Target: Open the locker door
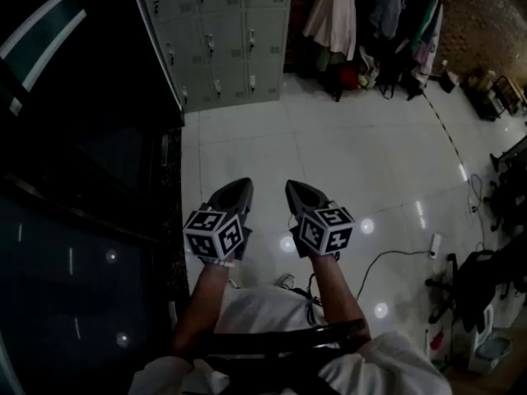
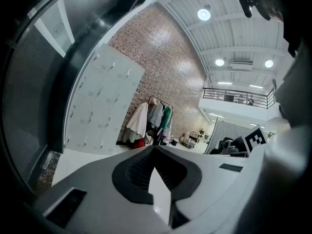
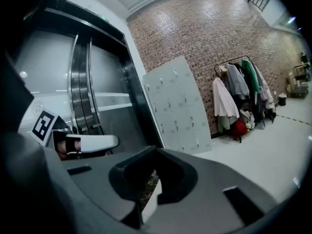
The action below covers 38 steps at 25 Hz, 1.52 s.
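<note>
Left gripper [image 1: 240,186] and right gripper [image 1: 293,188] clenched (both empty); locker [image 1: 218,31] stands upright, facing them, well apart.

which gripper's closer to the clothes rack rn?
Right. In the head view the right gripper is below and to the left of the clothes rack, well short of it. The left gripper is beside the right one, further left still, on the side away from the rack.

Bare floor [image 1: 346,155] runs clear from left tongs [image 1: 240,186] and right tongs [image 1: 295,188] to the lockers [image 1: 222,31]; dark wall [image 1: 82,179] close leftward
</note>
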Each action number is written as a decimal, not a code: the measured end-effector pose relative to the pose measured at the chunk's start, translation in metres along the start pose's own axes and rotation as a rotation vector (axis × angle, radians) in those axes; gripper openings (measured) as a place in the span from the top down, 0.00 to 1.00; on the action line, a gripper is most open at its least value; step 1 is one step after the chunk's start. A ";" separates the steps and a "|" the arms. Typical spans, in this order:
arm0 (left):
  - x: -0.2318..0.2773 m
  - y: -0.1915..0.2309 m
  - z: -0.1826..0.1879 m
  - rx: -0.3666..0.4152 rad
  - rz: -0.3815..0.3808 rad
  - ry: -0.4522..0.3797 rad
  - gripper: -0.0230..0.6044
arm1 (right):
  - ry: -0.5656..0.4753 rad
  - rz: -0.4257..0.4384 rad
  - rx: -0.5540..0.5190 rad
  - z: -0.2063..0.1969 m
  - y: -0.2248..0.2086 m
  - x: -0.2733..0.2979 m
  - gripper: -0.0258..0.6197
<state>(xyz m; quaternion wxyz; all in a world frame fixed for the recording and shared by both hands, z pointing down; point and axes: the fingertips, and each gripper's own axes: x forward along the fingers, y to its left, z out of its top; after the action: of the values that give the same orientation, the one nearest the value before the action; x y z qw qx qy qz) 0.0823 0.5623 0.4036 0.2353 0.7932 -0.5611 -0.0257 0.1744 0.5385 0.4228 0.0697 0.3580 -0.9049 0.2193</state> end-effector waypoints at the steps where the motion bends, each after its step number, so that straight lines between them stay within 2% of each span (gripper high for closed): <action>1: 0.003 -0.004 0.000 0.005 0.004 0.001 0.97 | 0.001 0.003 -0.001 0.001 -0.005 -0.003 0.95; 12: 0.034 -0.034 -0.020 -0.010 0.075 0.001 0.97 | 0.046 0.052 -0.003 -0.008 -0.054 -0.026 0.95; 18: 0.068 -0.032 -0.021 -0.012 0.068 0.023 0.97 | 0.054 0.038 0.022 -0.006 -0.085 -0.012 0.95; 27: 0.162 0.023 0.010 -0.028 0.050 0.016 0.97 | 0.059 0.003 0.008 0.027 -0.145 0.067 0.95; 38: 0.263 0.126 0.084 -0.047 0.064 0.004 0.97 | 0.059 -0.014 -0.018 0.100 -0.190 0.211 0.95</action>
<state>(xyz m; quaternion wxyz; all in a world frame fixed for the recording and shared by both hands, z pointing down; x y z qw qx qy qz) 0.0427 0.2636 0.4380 0.2557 0.7691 -0.5850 -0.0295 0.1513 0.2412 0.4592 0.1012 0.3570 -0.9018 0.2214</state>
